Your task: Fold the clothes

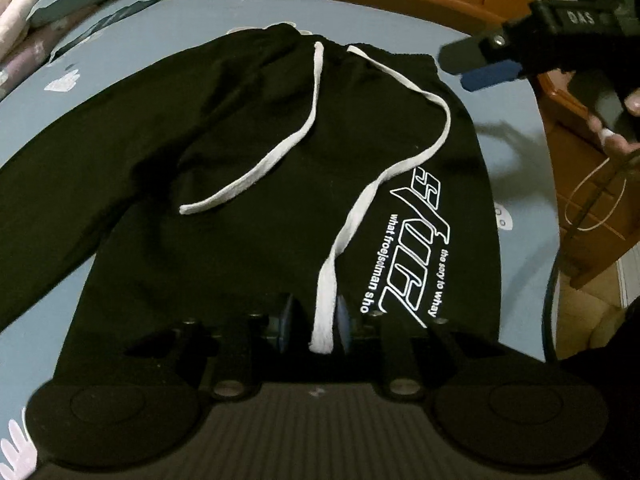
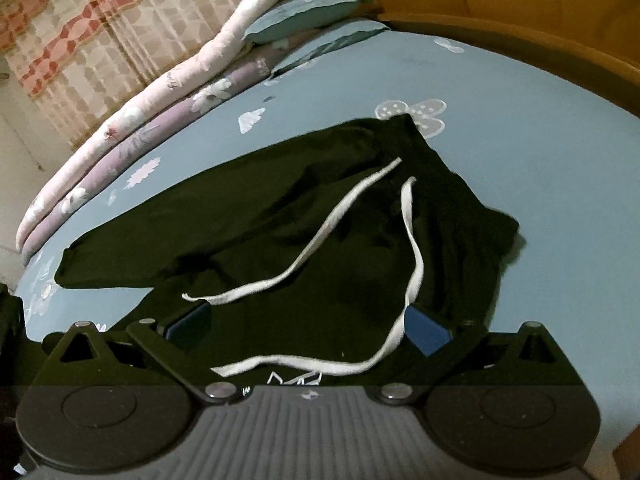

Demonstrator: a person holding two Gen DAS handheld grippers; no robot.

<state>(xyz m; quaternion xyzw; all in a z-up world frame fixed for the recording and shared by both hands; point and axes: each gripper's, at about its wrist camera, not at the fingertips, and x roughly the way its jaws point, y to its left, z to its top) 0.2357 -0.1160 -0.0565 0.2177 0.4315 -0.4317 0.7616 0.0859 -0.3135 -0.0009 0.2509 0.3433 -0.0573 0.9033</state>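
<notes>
Black pants (image 1: 248, 152) with white printed lettering (image 1: 404, 248) lie spread on a blue bedsheet (image 1: 516, 152). Two white drawstrings (image 1: 308, 120) trail across them. My left gripper (image 1: 316, 322) is low over the near part of the pants, its blue pads close together and shut on the end of one drawstring (image 1: 322, 332). My right gripper (image 1: 468, 70) hovers above the pants' far right corner, held by a hand (image 1: 624, 120). In the right wrist view the right gripper (image 2: 308, 324) stands open above the pants (image 2: 304, 216), its pads (image 2: 428, 330) wide apart with nothing gripped.
Pillows (image 2: 304, 12) and a folded quilt (image 2: 160, 104) line the bed's far left side. A wooden bed frame (image 2: 520, 8) curves around the mattress. A patterned curtain (image 2: 80, 32) hangs behind. A wooden cabinet (image 1: 592, 208) stands off the bed's right edge.
</notes>
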